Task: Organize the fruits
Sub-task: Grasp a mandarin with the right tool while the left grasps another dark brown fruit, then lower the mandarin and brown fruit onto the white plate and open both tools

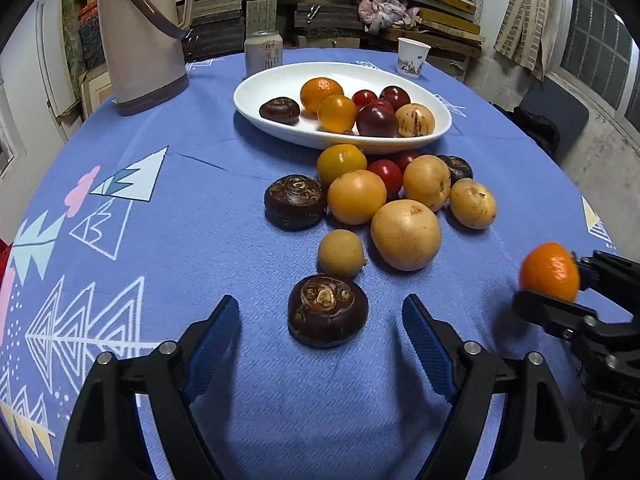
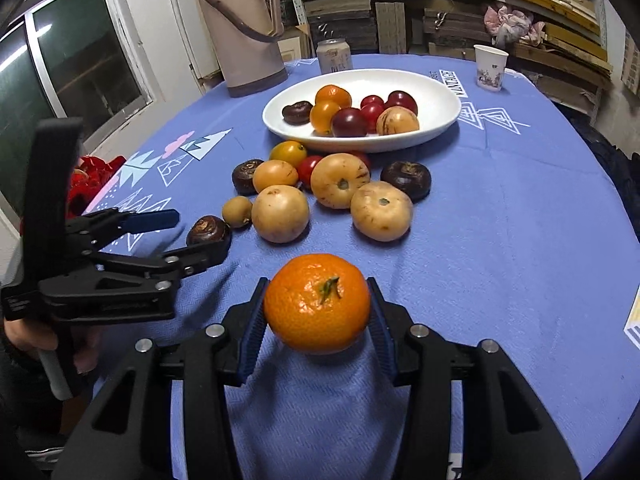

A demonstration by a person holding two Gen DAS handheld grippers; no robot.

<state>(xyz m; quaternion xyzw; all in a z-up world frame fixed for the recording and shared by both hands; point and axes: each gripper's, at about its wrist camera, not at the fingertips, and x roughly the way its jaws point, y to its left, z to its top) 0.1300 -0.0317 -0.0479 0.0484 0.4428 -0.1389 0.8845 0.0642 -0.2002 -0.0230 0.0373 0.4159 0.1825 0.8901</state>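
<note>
A: What is the right gripper (image 2: 318, 312) doing?
B: It is clenched on a mandarin (image 2: 317, 303), one blue pad on each side, stem facing the camera, lifted off the blue-clothed desk (image 2: 500, 240).
A: And the left gripper (image 1: 320, 320)?
B: Released, its jaws wide apart, with a dark water chestnut (image 1: 328, 310) lying on the cloth between the fingertips, touching neither.
A: Where is the rest of the fruit?
B: A loose pile (image 1: 400, 196) lies at 12 o'clock from the left gripper, just before the white dish (image 1: 276, 84). The dish already holds several fruits. A thermos (image 1: 140, 36) stands at 10 o'clock, a can (image 1: 263, 53) behind the dish, a paper cup (image 1: 413, 57) at 1 o'clock.
</note>
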